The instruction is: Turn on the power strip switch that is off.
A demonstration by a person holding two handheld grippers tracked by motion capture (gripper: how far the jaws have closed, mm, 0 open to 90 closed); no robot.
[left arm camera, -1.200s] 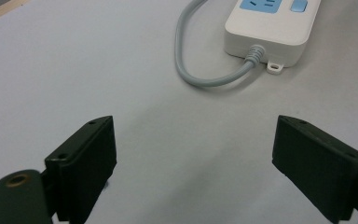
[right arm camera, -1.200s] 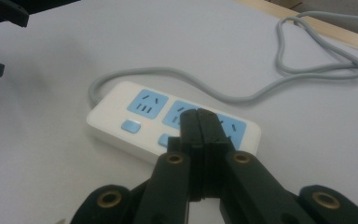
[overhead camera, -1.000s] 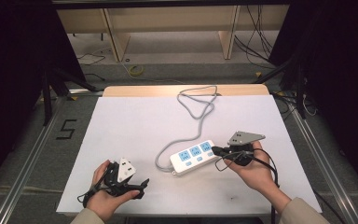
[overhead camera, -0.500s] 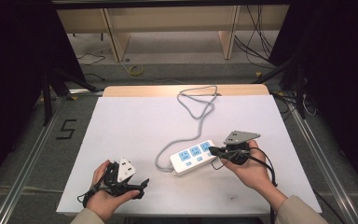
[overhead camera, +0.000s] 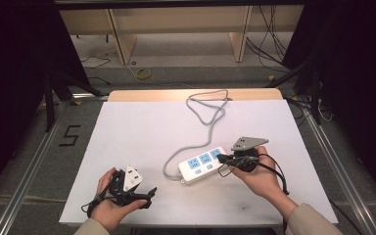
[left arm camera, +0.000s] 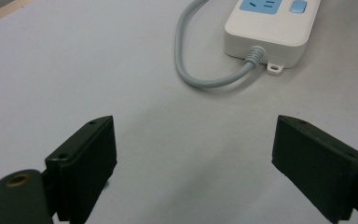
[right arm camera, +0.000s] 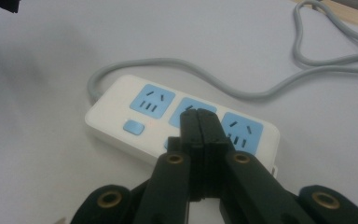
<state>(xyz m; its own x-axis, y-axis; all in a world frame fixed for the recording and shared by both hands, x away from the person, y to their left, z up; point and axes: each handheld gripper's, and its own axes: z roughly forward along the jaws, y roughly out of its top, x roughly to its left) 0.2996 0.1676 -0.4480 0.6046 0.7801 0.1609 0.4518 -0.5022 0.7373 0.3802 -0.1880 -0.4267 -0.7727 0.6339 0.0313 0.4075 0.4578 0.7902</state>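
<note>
A white power strip [overhead camera: 203, 164] with blue sockets and blue switches lies on the white table, its grey cable [overhead camera: 205, 117] looping toward the far edge. My right gripper [overhead camera: 223, 157] is shut with nothing between its jaws, its tip over the strip's right end. In the right gripper view the closed tip [right arm camera: 199, 119] hangs above the middle socket of the power strip [right arm camera: 135, 123]. My left gripper [overhead camera: 149, 192] rests open near the front left of the table. In the left gripper view its jaws stand wide apart [left arm camera: 193, 154], the power strip [left arm camera: 270, 28] ahead of them.
The white table top [overhead camera: 142, 132] has a wooden strip along its far edge. Behind it stand wooden shelf legs [overhead camera: 120, 41] and loose cables on the floor. A "5" mark [overhead camera: 69, 135] is on the floor at the left.
The right gripper has shifted slightly left, its tip now over the strip's right end. The left gripper has not moved.
</note>
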